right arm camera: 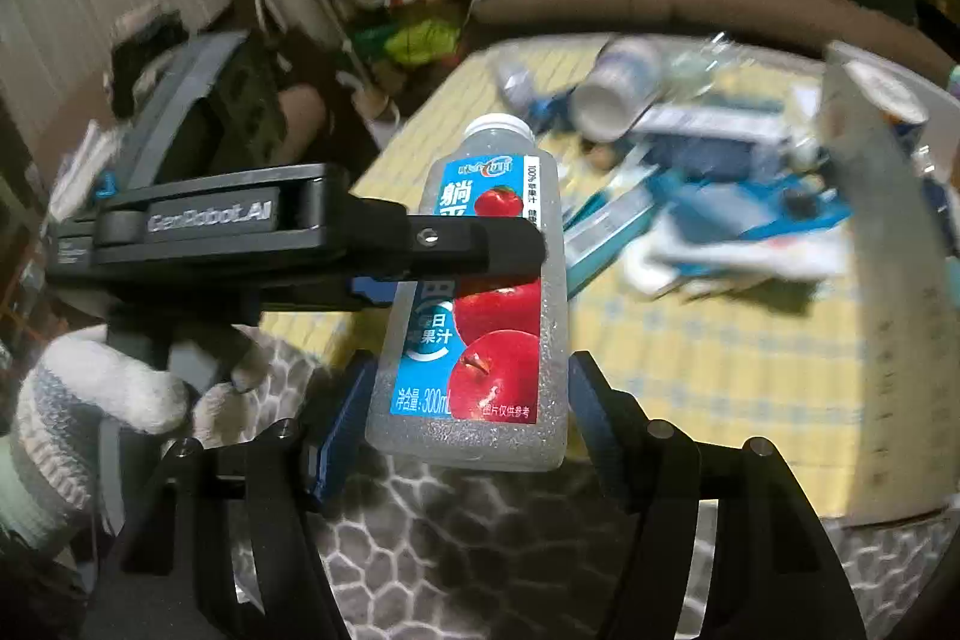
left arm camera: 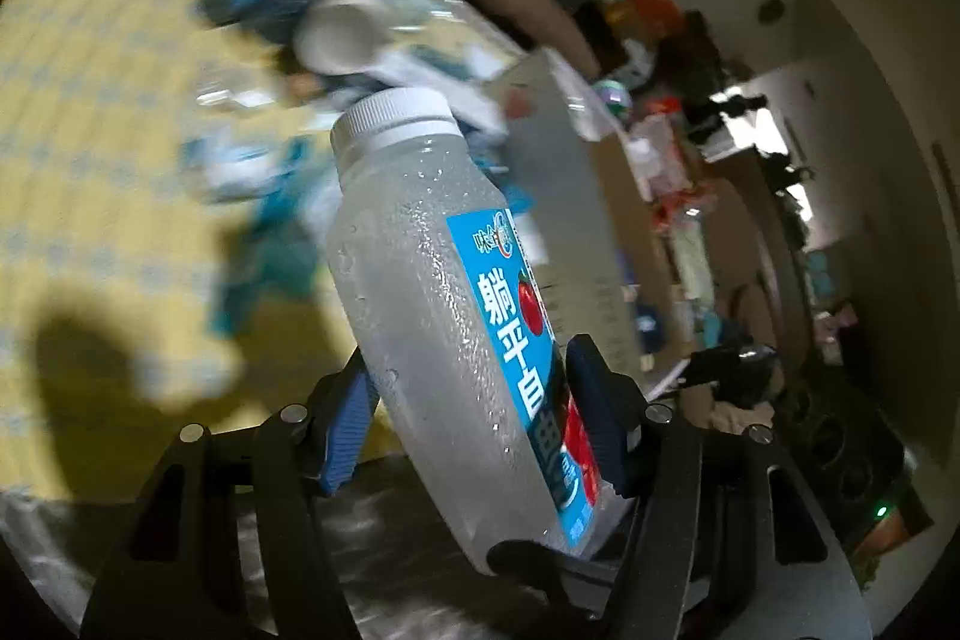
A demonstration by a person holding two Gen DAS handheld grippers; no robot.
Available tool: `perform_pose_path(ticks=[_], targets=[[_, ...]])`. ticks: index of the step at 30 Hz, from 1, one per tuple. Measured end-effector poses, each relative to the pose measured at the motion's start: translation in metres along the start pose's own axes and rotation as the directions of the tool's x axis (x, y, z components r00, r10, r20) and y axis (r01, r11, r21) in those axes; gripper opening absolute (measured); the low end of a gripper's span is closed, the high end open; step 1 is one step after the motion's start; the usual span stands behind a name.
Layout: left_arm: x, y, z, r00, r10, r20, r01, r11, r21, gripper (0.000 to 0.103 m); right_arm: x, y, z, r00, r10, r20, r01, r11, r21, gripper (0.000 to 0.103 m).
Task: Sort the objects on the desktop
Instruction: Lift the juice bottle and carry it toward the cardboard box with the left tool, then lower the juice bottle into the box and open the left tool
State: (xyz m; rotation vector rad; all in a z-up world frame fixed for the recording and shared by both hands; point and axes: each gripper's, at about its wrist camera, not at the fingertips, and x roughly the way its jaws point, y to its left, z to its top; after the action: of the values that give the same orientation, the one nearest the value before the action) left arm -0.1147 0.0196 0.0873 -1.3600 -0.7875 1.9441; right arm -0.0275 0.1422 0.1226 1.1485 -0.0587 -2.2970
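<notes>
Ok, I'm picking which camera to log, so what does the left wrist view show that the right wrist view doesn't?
Only the left wrist view: a lit doorway beyond the room's clutter. Only the right wrist view: a gloved hand holding the left gripper, which is clamped on the juice bottle. Both: that juice bottle up close, the yellow mat and a tipped white cup.

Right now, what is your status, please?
Left gripper shut on juice bottle. Right gripper shut on it too. Bottle off the table. Clutter ahead.
</notes>
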Motion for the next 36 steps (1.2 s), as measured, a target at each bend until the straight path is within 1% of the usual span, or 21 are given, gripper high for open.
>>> perform_pose_path(ticks=[2,3,5,8,10,11,12,15,17,18,20,22,26,30,31,32,33,34,35,36], targets=[[0.016,-0.027,0.011,1.000,-0.013,-0.011,0.013,0.999,0.030,0.057,-0.016,-0.019,0.004,1.000,-0.014,0.022,0.014,1.000,0.022,0.067],[0.027,-0.043,0.018,1.000,-0.021,-0.018,0.022,0.999,0.048,0.055,-0.025,-0.031,0.007,0.999,-0.021,0.032,0.020,0.999,0.033,0.067],[0.051,-0.074,0.031,0.999,-0.036,-0.037,0.039,0.996,0.078,0.054,-0.044,-0.055,0.011,0.997,-0.055,0.049,0.053,0.998,0.037,0.066],[0.099,-0.129,0.049,0.996,-0.042,-0.080,0.052,0.990,0.130,0.054,-0.077,-0.098,0.020,0.988,-0.135,0.070,0.133,0.990,0.040,0.066],[0.129,-0.158,0.058,0.994,-0.043,-0.103,0.059,0.985,0.159,0.054,-0.093,-0.126,0.025,0.982,-0.172,0.076,0.168,0.984,0.049,0.066],[0.142,-0.169,0.062,0.992,-0.048,-0.115,0.066,0.984,0.166,0.054,-0.099,-0.141,0.028,0.980,-0.185,0.077,0.181,0.982,0.057,0.066],[0.162,-0.183,0.068,0.990,-0.054,-0.131,0.076,0.982,0.171,0.054,-0.106,-0.159,0.031,0.977,-0.200,0.076,0.196,0.978,0.066,0.066],[0.215,-0.209,0.083,0.985,-0.058,-0.165,0.087,0.981,0.175,0.054,-0.121,-0.206,0.040,0.964,-0.256,0.074,0.250,0.965,0.083,0.066],[0.244,-0.218,0.094,0.982,-0.069,-0.175,0.096,0.984,0.151,0.054,-0.124,-0.237,0.047,0.957,-0.283,0.064,0.277,0.957,0.087,0.066],[0.263,-0.220,0.103,0.978,-0.080,-0.190,0.104,0.988,0.117,0.054,-0.123,-0.252,0.050,0.955,-0.289,0.061,0.283,0.955,0.090,0.066],[0.291,-0.219,0.115,0.975,-0.084,-0.204,0.101,0.992,0.075,0.054,-0.122,-0.280,0.056,0.955,-0.290,0.062,0.284,0.954,0.093,0.065],[0.316,-0.220,0.127,0.975,-0.076,-0.207,0.090,0.994,0.058,0.054,-0.117,-0.311,0.064,0.957,-0.288,0.045,0.282,0.954,0.104,0.064],[0.355,-0.222,0.142,0.975,-0.031,-0.222,0.050,0.995,0.081,0.056,-0.102,-0.348,0.076,0.956,-0.293,0.010,0.289,0.949,0.125,0.063],[0.384,-0.222,0.155,0.973,0.042,-0.225,-0.014,0.992,0.126,0.060,-0.084,-0.369,0.080,0.950,-0.311,-0.021,0.311,0.941,0.132,0.063],[0.387,-0.221,0.156,0.972,0.058,-0.227,-0.028,0.991,0.131,0.061,-0.078,-0.373,0.081,0.944,-0.329,-0.034,0.330,0.936,0.124,0.062],[0.392,-0.219,0.158,0.970,0.076,-0.231,-0.046,0.990,0.135,0.067,-0.075,-0.374,0.080,0.939,-0.343,-0.039,0.345,0.932,0.115,0.062],[0.395,-0.216,0.160,0.968,0.100,-0.229,-0.071,0.988,0.134,0.071,-0.069,-0.375,0.079,0.921,-0.385,-0.053,0.388,0.917,0.093,0.062],[0.395,-0.213,0.160,0.968,0.118,-0.223,-0.090,0.987,0.132,0.071,-0.063,-0.376,0.078,0.905,-0.420,-0.071,0.424,0.902,0.076,0.062],[0.394,-0.209,0.162,0.968,0.128,-0.216,-0.102,0.986,0.130,0.072,-0.059,-0.379,0.076,0.896,-0.438,-0.075,0.443,0.894,0.065,0.062],[0.390,-0.205,0.163,0.970,0.133,-0.203,-0.109,0.986,0.126,0.075,-0.054,-0.375,0.075,0.890,-0.451,-0.067,0.454,0.891,0.035,0.062]])
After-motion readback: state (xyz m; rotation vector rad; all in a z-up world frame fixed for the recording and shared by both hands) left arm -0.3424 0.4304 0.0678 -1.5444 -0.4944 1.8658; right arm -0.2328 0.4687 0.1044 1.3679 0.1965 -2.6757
